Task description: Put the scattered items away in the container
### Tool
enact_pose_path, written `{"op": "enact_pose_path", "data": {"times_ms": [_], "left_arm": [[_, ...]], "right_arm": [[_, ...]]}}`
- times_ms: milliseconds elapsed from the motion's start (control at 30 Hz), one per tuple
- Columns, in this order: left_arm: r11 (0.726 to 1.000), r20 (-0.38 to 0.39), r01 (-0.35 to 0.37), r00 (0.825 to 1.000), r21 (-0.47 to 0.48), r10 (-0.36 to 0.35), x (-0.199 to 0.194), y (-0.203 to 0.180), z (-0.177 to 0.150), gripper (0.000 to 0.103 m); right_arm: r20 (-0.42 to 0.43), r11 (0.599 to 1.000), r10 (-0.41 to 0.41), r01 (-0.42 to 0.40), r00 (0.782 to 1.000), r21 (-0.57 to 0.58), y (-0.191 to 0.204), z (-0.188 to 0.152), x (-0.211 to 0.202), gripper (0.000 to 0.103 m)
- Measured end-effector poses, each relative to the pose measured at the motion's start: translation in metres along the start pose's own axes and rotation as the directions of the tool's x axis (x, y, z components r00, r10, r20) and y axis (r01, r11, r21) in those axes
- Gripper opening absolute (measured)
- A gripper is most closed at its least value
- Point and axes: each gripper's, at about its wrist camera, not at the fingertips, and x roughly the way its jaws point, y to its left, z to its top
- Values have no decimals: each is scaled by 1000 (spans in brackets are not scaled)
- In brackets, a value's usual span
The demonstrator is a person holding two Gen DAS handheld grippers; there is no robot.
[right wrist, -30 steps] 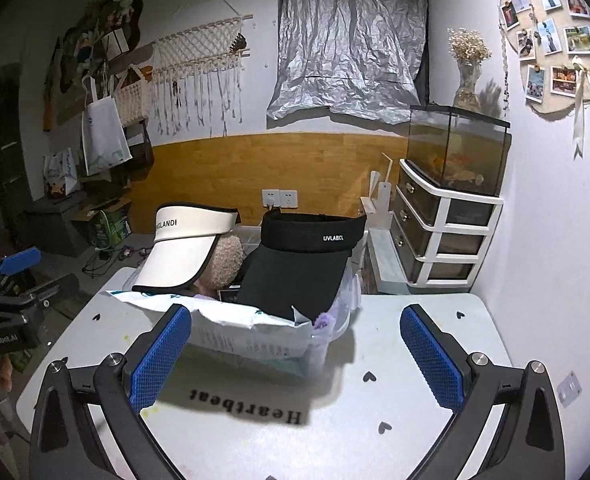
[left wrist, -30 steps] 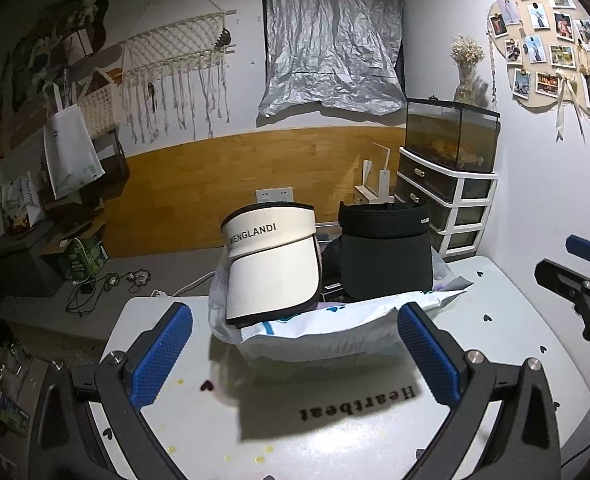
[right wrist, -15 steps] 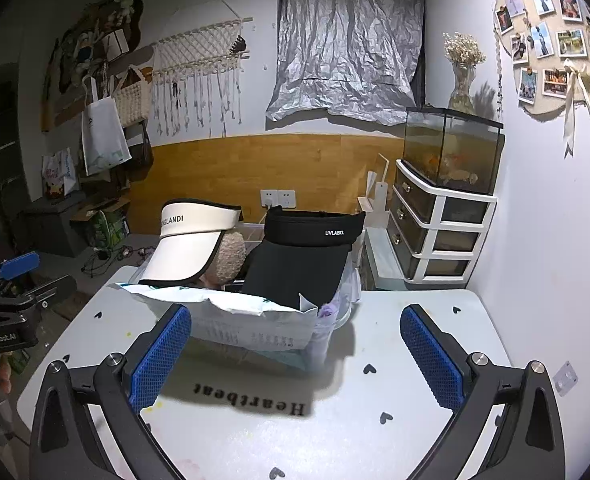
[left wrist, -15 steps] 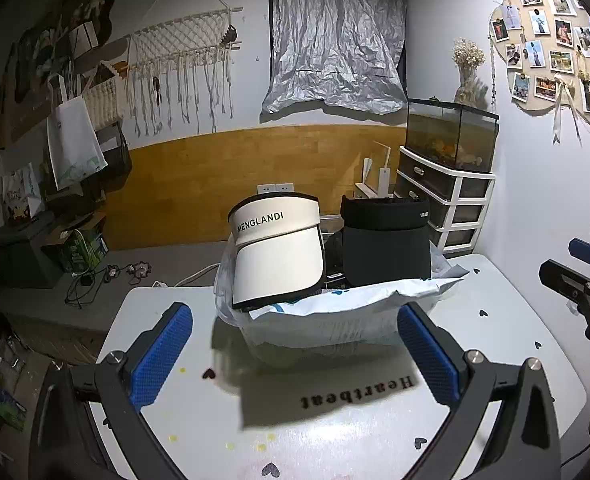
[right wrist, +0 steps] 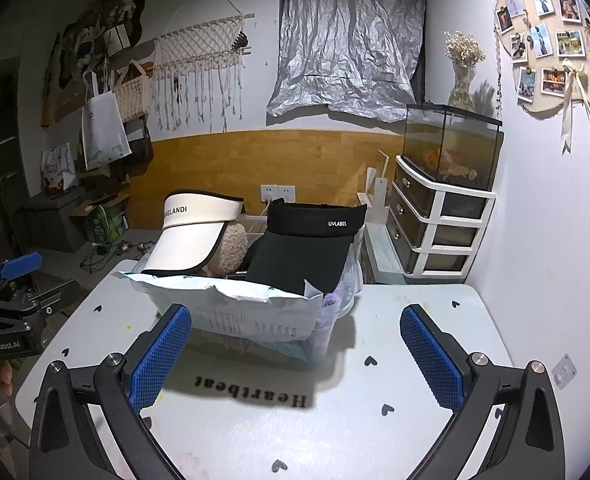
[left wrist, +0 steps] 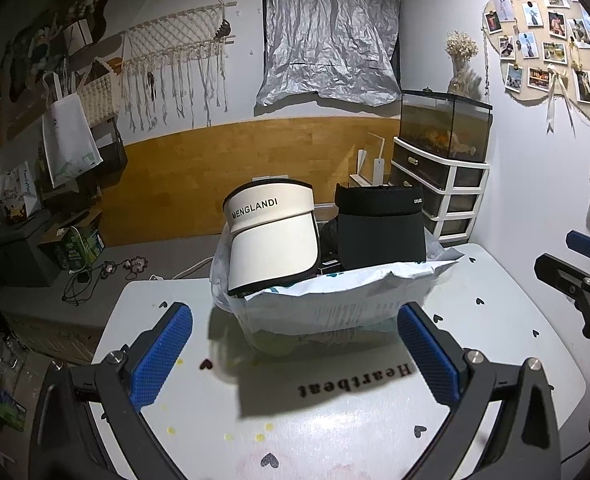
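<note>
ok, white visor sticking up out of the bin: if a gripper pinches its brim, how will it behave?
The white visor probably lifts lightly: it is an open band and brim, no crown. The brim holds a smooth curve unsupported, so likely semi-stiff. It leans on the container contents, so it may tip if nudged.

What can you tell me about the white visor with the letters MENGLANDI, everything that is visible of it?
The white visor is a cream sun visor with dark edging, an open top and black MENGLANDI lettering on its upright band. Its broad, smooth brim slopes downward toward the camera. It stands in the clear container, to the left of the black visor as seen in both views. Its brim rests on the white mailer bag, and in the right wrist view a fuzzy beige item sits right behind it. Neither gripper touches it.
</note>
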Motion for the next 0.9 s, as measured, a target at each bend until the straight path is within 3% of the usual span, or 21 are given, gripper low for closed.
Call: {"op": "enact_pose_path", "data": {"times_ms": [900], "left_arm": [[1000,7,-13,1000,-6,13,1,-1,-4,103]], "right_arm": [[-27,1000,2,-2,1000,0,0,-5,5,103]]}}
